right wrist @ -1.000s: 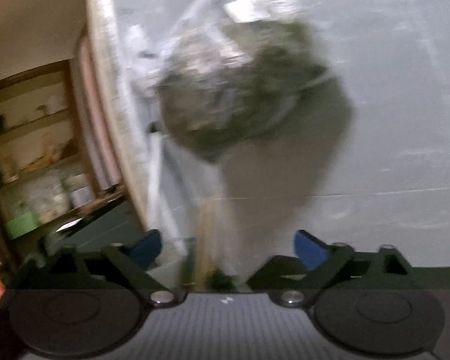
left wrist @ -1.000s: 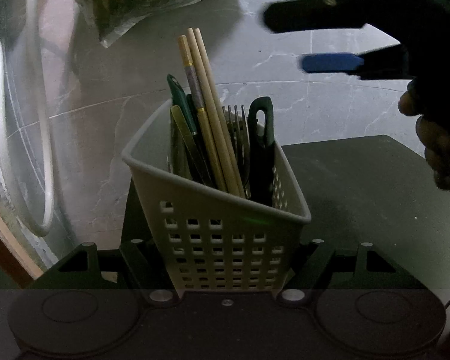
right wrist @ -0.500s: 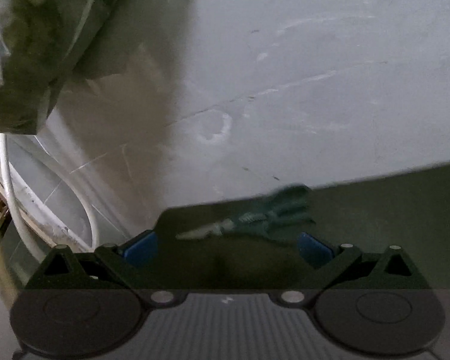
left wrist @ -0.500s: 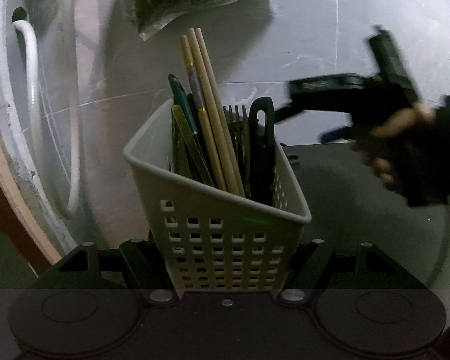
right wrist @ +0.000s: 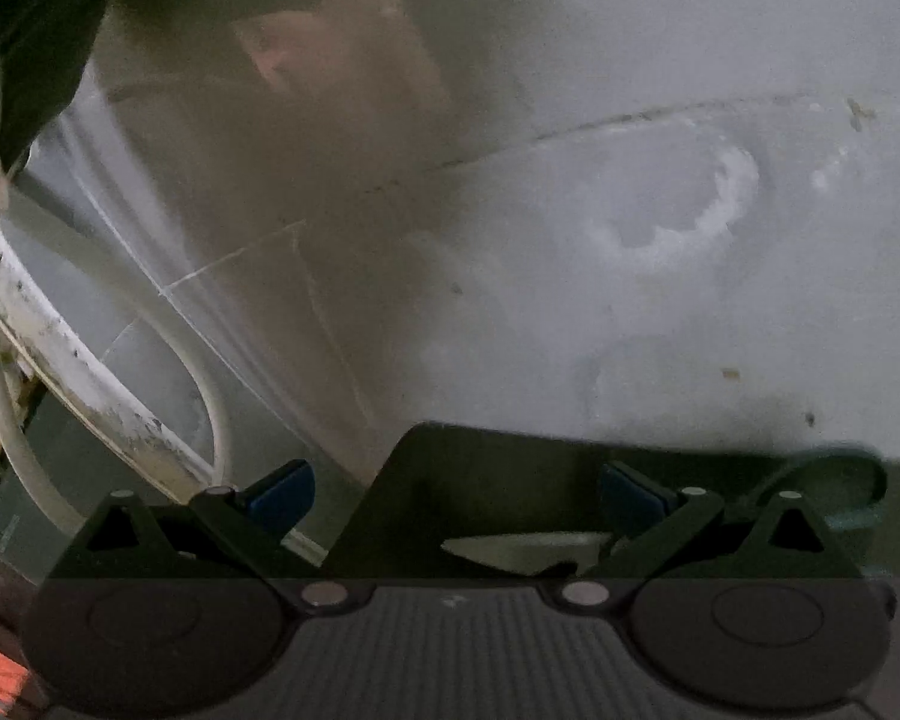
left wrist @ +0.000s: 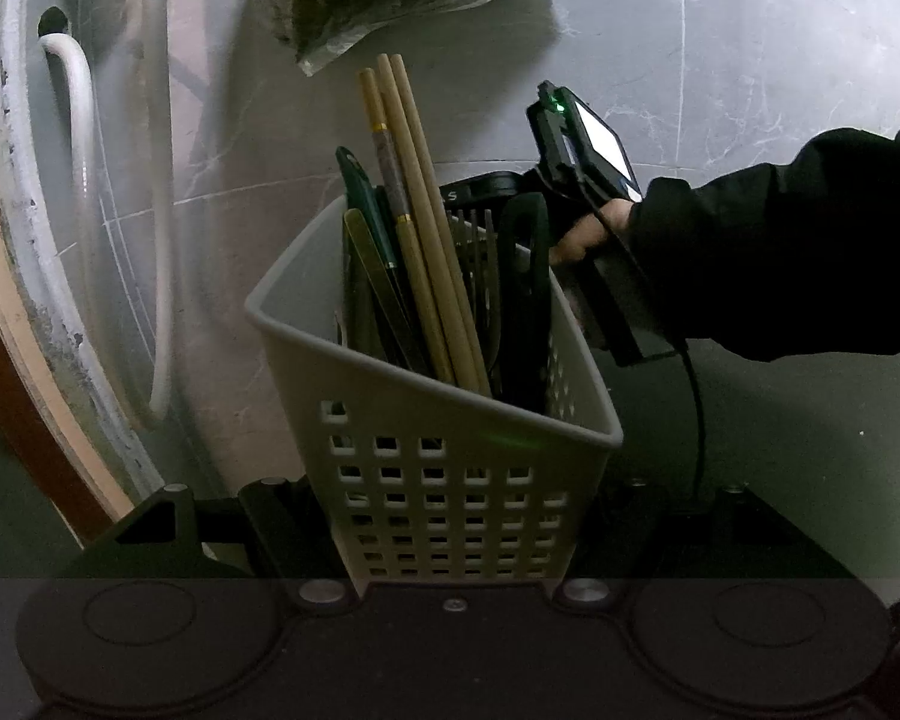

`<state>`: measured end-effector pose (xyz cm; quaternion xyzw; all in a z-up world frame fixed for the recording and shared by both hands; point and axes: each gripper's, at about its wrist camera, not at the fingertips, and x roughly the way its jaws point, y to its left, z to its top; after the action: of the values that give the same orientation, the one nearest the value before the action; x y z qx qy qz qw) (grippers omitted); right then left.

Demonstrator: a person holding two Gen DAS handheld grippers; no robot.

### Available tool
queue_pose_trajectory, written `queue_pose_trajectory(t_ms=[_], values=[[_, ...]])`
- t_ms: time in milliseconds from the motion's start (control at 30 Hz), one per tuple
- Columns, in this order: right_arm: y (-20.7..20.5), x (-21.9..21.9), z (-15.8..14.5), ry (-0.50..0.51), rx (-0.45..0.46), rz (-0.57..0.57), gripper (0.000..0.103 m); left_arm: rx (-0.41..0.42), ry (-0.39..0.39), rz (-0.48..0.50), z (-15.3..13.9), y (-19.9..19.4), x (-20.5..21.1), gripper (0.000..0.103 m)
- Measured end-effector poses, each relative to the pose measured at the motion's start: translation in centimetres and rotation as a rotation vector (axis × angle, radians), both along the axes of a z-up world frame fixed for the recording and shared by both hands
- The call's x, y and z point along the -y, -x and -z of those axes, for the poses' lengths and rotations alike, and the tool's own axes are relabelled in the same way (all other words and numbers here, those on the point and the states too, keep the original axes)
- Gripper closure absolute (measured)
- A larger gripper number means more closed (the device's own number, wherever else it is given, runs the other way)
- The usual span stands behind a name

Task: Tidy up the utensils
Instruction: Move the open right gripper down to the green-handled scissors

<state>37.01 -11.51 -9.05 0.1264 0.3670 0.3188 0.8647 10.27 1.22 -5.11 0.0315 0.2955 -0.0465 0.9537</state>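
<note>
Left wrist view: left gripper [left wrist: 450, 534] clamps the basket [left wrist: 444, 456], light, stiff plastic, utensils [left wrist: 426, 252] loose inside. Right gripper [right wrist: 456, 492] stands open, empty, above a dark mat [right wrist: 498, 480]; grip the basket by its walls.

Left claw [left wrist: 450, 516] clamped, right claw [right wrist: 456, 495] spread.
</note>
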Motion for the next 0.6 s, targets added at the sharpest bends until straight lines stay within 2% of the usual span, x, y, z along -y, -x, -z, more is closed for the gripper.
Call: queue_pose_trajectory(t_ms=[300,600], values=[[0.0,1.1,0.9,0.012,-0.042,0.03,0.0,0.001,0.002,0.002,0.0,0.1,-0.3,0.027],[-1.3,-1.3,1.3,0.077,-0.036,0.044,0.0,-0.008,-0.007,0.006,-0.1,-0.1,-0.2,0.027]])
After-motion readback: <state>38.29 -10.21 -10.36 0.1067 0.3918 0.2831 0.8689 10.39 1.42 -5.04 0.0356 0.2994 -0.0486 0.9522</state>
